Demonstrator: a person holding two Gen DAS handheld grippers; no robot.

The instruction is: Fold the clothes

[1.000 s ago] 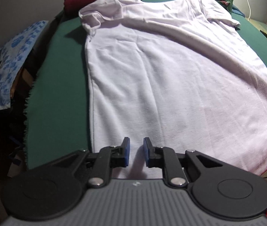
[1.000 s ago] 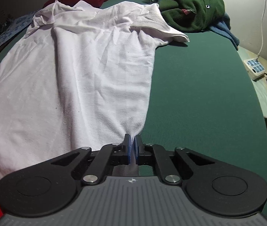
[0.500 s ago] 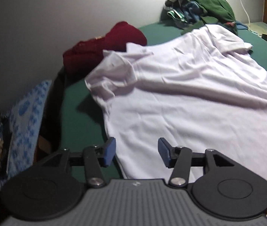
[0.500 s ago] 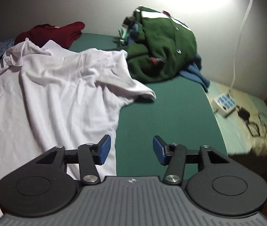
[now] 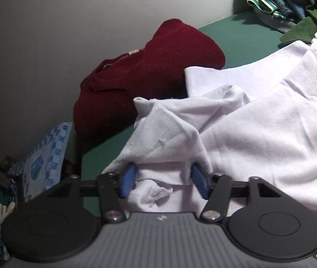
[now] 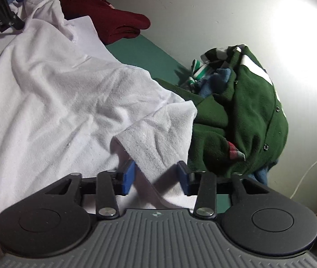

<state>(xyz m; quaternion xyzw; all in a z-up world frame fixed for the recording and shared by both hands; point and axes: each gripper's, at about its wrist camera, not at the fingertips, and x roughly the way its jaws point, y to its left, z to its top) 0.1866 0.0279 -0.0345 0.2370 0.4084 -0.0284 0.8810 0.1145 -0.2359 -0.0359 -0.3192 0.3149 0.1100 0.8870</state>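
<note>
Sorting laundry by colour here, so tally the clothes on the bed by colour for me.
White: 1, the polo shirt
Dark red: 1, the sweater
Green: 1, the cardigan
Blue: 1, a garment in the pile
Green-and-white striped: 1, a piece
Total: 5 that show

Left gripper (image 5: 161, 182) jaws closing around white shirt (image 5: 259, 129) sleeve (maroon sweater (image 5: 140, 76) beyond)

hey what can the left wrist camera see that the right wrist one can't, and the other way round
Only the left wrist view: the left gripper closing around the white shirt's bunched sleeve, and a blue patterned cloth beside the bed. Only the right wrist view: the right gripper closing around the other sleeve, and a white cable by the wall. Both: the shirt, maroon sweater, green clothes pile and green bed cover.
</note>
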